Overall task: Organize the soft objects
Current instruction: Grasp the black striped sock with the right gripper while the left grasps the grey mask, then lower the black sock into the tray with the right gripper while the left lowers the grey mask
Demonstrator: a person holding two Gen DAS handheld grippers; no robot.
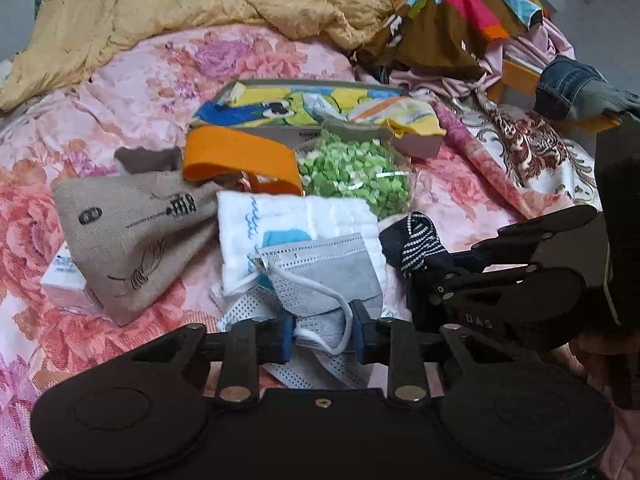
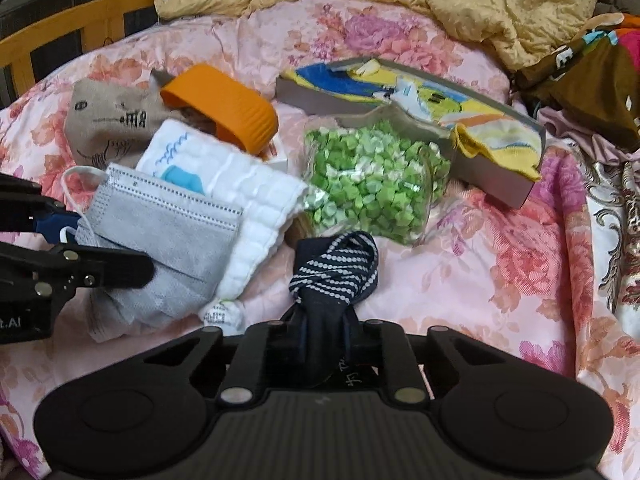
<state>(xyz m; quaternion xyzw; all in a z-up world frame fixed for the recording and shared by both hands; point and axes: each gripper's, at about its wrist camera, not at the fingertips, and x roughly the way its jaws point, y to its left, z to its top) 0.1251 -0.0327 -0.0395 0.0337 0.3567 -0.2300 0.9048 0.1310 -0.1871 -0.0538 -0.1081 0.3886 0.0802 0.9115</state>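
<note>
The left gripper (image 1: 322, 330) pinches the grey face mask (image 1: 320, 276) atop the white cloth (image 1: 296, 216), probably to lift it clear; the right gripper (image 2: 320, 344) clamps the dark dotted sock (image 2: 332, 268) lying on the floral bedspread (image 2: 480, 280), beside the bag of green bits (image 2: 372, 180)

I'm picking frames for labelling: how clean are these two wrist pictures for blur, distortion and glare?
Left wrist view: the grey face mask is sharp, the corners curve and darken from the fisheye, light is soft and even. Right wrist view: the bag of green paper stars shows small glints, the bedspread bows at the edges, and there is no motion blur.
</note>
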